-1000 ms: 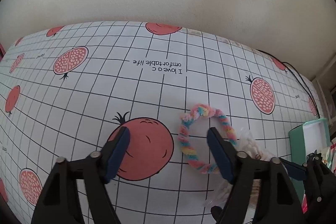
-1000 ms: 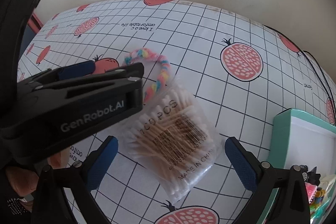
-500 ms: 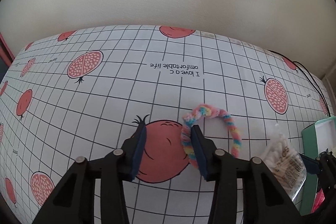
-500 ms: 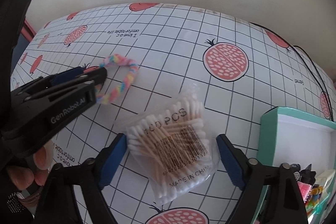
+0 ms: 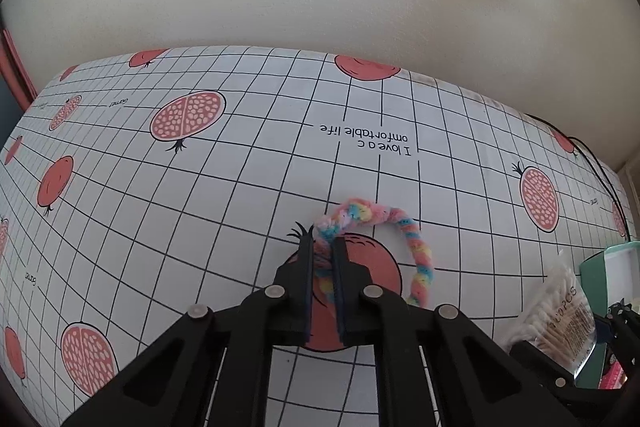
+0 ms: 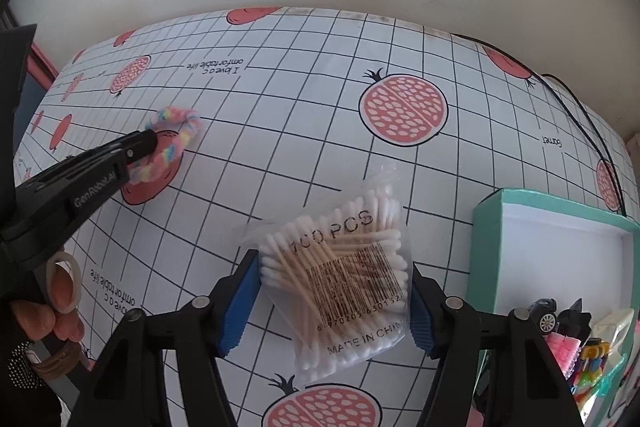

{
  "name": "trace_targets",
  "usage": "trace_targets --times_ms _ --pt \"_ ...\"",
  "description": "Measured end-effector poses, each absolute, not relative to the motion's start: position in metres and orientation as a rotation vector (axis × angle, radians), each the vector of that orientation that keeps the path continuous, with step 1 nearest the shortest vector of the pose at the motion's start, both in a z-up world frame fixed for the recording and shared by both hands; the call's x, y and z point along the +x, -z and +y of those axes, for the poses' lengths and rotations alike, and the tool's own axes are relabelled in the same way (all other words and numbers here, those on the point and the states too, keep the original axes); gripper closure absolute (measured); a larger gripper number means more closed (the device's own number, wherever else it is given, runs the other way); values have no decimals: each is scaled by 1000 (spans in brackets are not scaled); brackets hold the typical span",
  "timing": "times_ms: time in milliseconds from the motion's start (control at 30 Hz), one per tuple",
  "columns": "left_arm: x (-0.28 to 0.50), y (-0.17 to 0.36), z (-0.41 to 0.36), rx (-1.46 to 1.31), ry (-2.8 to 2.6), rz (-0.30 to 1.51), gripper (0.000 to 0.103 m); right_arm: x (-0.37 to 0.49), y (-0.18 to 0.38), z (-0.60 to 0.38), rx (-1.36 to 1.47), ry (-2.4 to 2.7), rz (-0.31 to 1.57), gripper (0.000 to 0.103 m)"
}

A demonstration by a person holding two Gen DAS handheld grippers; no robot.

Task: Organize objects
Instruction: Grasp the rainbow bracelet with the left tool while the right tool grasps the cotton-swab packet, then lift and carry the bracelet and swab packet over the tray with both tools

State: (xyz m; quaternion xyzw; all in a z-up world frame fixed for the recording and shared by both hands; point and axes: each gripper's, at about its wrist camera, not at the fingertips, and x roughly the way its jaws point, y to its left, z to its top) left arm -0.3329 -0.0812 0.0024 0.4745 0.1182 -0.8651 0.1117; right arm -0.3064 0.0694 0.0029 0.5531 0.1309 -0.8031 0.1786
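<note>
- My left gripper [image 5: 322, 259] has its jaws pressed together on one side of the rainbow chenille loop [image 5: 416, 251]; the rest of the loop arcs free to the right of my fingers, over the red pomegranate print.
- My right gripper [image 6: 332, 291] has its blue pads [image 6: 240, 301] against both flanks of the cotton swab bag [image 6: 344, 275], clamped on it across its width.
- The loop looks soft and very light, probably with a bendable core; I judge a pinch on a single strand is enough, though it may flop or bend when raised.
- The swab bag is light, crinkly and slick plastic with loose sticks inside; squeezing the middle, where the sticks bundle, seems safer than the thin sealed edge, which could slide out.
- Both things lie on or just above the grid-patterned tablecloth [image 6: 280, 155]; I cannot tell if either is lifted clear.
- The teal box [image 6: 486, 227] stands just to the right of the bag, with small toys and trinkets in its near corner; its white floor looks like the likely place for both.
</note>
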Motion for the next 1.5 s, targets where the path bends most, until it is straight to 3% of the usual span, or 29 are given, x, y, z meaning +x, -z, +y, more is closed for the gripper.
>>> trace_targets --times_ms 700,1500 --pt "-326 -4 -83 1425 2557 433 96 -306 -21 80 1610 2320 277 36" --pt "-272 -76 -29 1447 2642 402 96 -241 -96 143 1489 2401 137 36"
